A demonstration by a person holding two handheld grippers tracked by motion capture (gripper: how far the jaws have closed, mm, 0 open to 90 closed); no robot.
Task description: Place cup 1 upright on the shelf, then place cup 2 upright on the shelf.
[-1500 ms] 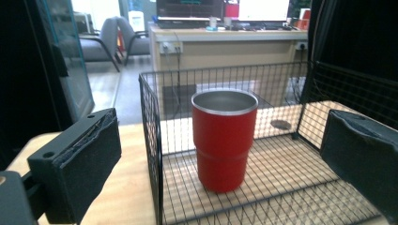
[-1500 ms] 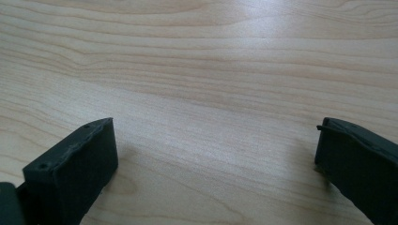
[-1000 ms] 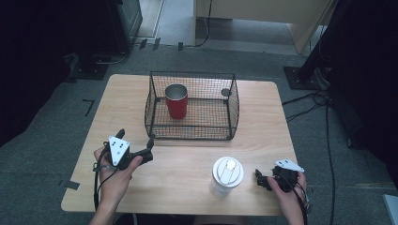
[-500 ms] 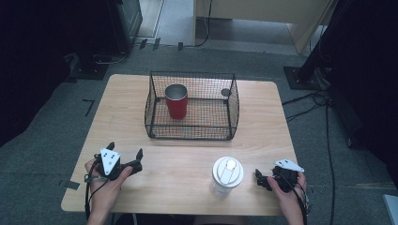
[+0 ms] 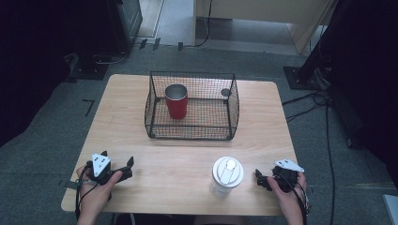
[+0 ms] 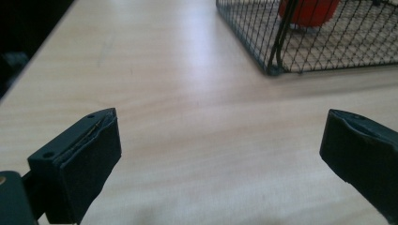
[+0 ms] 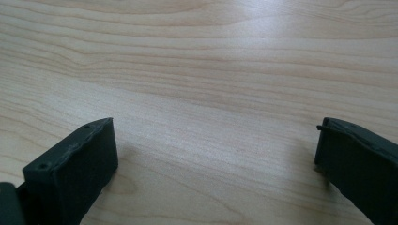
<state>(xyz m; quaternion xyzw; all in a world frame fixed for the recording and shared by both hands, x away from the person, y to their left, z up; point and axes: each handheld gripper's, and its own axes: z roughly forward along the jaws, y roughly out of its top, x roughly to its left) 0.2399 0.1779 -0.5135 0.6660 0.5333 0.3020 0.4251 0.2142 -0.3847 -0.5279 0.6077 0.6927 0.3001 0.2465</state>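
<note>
Left gripper (image 6: 220,154), right gripper (image 7: 216,159) wide apart, empty

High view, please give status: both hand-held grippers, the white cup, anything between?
Left hand-held gripper open, empty, low at near left edge. Right hand-held gripper open, empty, beside white lidded cup, not touching. Red cup upright inside wire basket. Nothing between.

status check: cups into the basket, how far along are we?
Done: the red cup stands upright inside the wire basket. In hand: nothing; the left gripper and right gripper are both open and empty, low over the table. Left: the white lidded cup sits outside the basket, beside the right gripper.
</note>
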